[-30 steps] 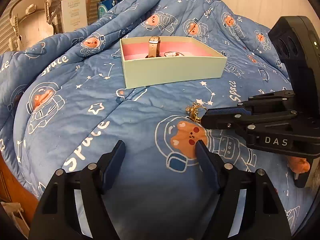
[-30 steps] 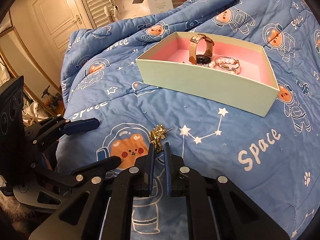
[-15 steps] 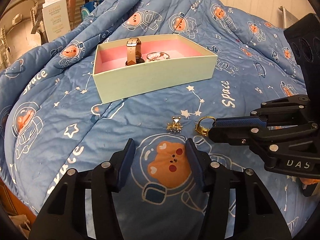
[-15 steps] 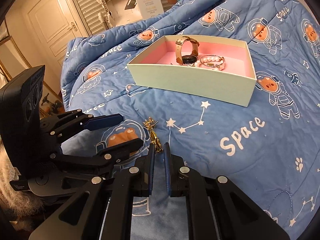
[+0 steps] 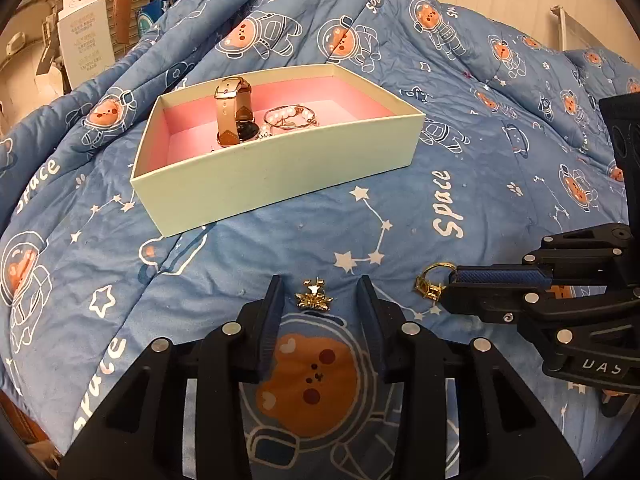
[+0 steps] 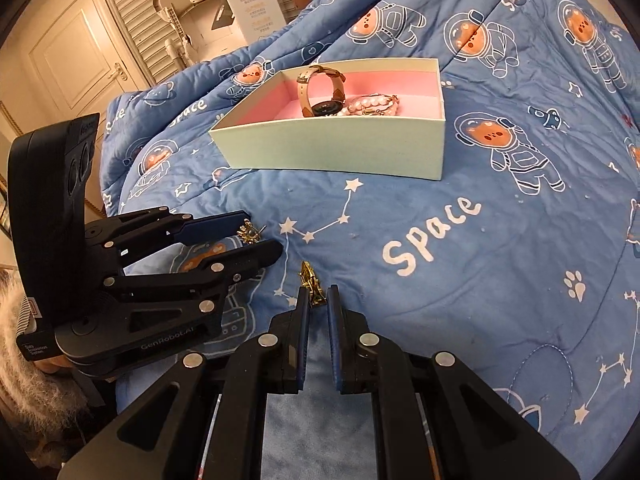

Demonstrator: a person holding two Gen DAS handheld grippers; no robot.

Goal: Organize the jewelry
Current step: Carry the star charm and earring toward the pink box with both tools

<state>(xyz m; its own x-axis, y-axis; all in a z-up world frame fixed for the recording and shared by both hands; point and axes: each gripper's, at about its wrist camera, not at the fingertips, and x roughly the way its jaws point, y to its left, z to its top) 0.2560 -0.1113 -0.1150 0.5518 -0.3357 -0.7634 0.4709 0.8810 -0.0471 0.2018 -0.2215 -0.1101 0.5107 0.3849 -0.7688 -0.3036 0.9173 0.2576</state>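
A pale green box (image 5: 280,172) with a pink lining sits on the blue quilt and holds a tan-strap watch (image 5: 232,114) and a pearl bracelet (image 5: 290,116). The box also shows in the right wrist view (image 6: 340,148). My left gripper (image 5: 320,292) is open, its fingers either side of a small gold star brooch (image 5: 314,299) lying on the quilt. My right gripper (image 6: 316,300) is shut on a gold ring (image 6: 311,282), which also shows in the left wrist view (image 5: 432,280).
The blue astronaut-print quilt (image 5: 460,184) covers the bed, bunched up behind the box. A white carton (image 6: 250,0) and louvred doors (image 6: 132,8) stand beyond the bed. The left gripper body (image 6: 120,280) lies close beside the right one.
My left gripper has moved forward and narrowed around the star brooch. The right gripper has kept hold of the gold ring and shifted little.
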